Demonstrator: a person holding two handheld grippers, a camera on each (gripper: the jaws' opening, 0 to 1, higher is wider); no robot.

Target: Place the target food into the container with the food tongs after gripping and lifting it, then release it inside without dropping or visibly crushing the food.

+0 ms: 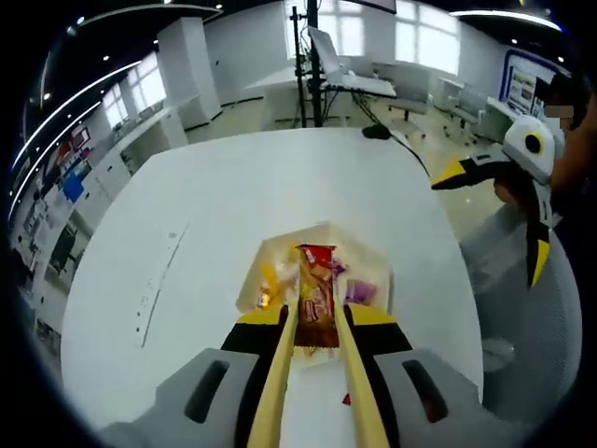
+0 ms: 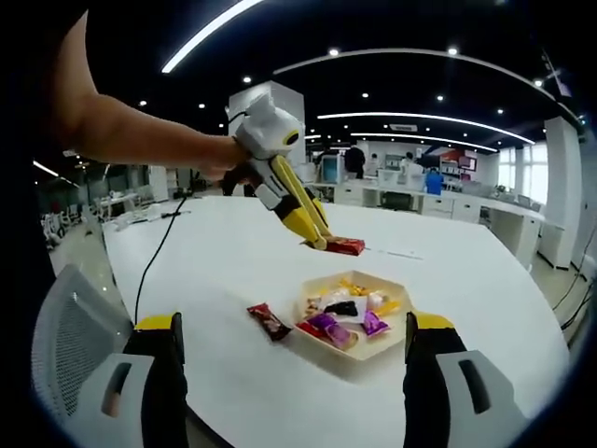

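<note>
My left gripper (image 1: pixel 317 319) is shut on wooden food tongs (image 1: pixel 278 378), whose tips pinch a red and orange snack packet (image 1: pixel 317 294). The packet hangs over a shallow cream container (image 1: pixel 250 280) that holds several wrapped snacks. In the right gripper view the left gripper (image 2: pixel 284 198) holds the tongs (image 2: pixel 311 227) with the red packet (image 2: pixel 344 246) above the table just beyond the container (image 2: pixel 373 349). My right gripper (image 2: pixel 294 329) is open and holds nothing, near the table's edge; in the left gripper view it (image 1: pixel 494 222) hovers open at the right.
A loose dark red packet (image 2: pixel 269 321) lies on the white table (image 2: pixel 233 271) left of the container. A black cable (image 2: pixel 154 259) trails across the table. A grey mesh chair (image 2: pixel 67 341) stands at the near edge. Desks and office furniture stand beyond.
</note>
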